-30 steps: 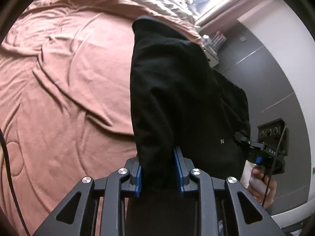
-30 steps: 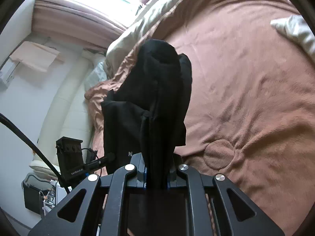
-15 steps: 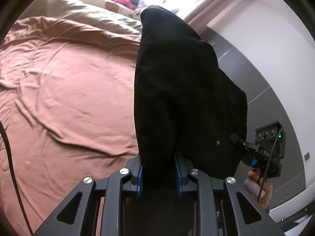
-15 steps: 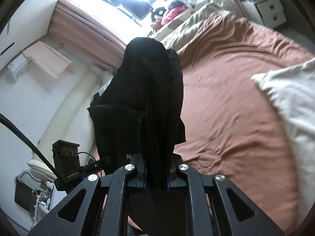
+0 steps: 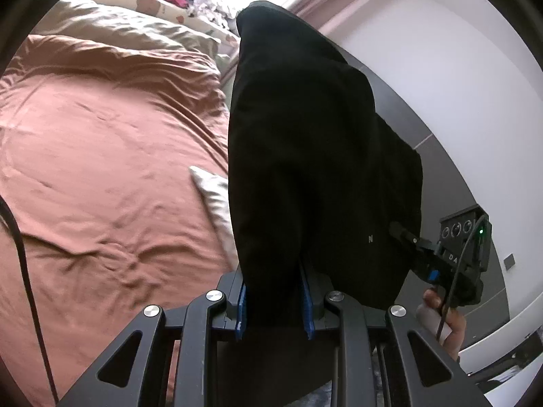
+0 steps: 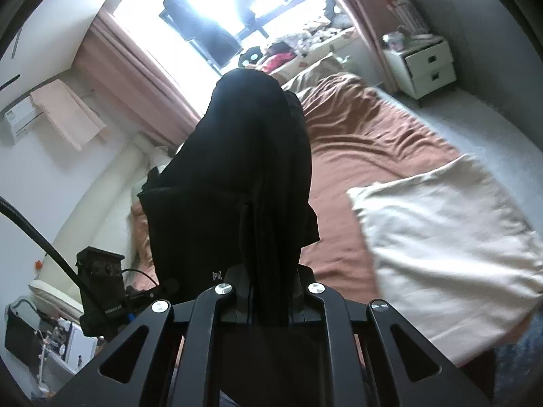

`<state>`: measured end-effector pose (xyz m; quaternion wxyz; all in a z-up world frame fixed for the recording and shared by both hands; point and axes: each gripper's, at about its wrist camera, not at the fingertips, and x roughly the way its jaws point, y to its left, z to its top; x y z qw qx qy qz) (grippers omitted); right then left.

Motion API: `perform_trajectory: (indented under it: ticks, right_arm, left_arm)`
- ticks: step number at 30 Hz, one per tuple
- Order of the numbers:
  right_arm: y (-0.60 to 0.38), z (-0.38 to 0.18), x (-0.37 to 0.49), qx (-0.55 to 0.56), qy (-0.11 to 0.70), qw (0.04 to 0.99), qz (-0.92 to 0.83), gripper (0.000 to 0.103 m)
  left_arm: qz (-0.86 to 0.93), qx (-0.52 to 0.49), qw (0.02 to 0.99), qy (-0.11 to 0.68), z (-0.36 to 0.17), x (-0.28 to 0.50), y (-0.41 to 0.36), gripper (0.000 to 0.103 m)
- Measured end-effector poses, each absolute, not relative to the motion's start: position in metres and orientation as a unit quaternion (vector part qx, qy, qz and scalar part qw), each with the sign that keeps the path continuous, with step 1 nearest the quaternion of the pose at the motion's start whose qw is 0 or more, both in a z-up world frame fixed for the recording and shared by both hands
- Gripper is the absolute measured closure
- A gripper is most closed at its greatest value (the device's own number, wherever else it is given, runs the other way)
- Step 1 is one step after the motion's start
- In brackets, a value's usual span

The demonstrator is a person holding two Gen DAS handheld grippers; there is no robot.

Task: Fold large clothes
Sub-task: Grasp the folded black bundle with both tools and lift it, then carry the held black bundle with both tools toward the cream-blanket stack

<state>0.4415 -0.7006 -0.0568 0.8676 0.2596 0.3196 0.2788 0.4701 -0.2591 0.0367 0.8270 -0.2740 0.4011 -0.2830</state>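
Observation:
A large black garment (image 5: 305, 142) hangs in the air above the bed, held at two places. My left gripper (image 5: 273, 300) is shut on one bunched part of it, the blue pads pressing the cloth. My right gripper (image 6: 268, 291) is shut on another bunched part of the same garment (image 6: 244, 169). The cloth drapes forward over both sets of fingers and hides the fingertips. In the left wrist view the other gripper (image 5: 451, 261) shows at the right, at the garment's edge. In the right wrist view the other gripper (image 6: 101, 285) shows at the lower left.
A bed with a rust-brown cover (image 5: 101, 156) lies below. A cream pillow (image 6: 441, 237) lies on it at the right. A beige duvet (image 5: 129, 30) is bunched at the head. A white nightstand (image 6: 420, 64) stands by the far wall, under a bright window (image 6: 224, 3).
Both grippers have lifted and tilted upward with the garment. The views now take in the window and walls, and the pillow has come into view.

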Motion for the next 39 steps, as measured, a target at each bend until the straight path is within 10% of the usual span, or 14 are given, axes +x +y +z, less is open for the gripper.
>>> perform_trajectory:
  ticks: [29, 39]
  right_arm:
    - [-0.749, -0.044, 0.521, 0.248, 0.406, 0.868, 0.144, 0.091]
    - [-0.743, -0.024, 0.525, 0.292, 0.374, 0.879, 0.048, 0.042]
  left_arm:
    - [-0.283, -0.328, 0.724, 0.536, -0.079, 0.572, -0.399, 0.077]
    - [-0.262, -0.253, 0.72, 0.59, -0.125, 0.613, -0.416, 0.065]
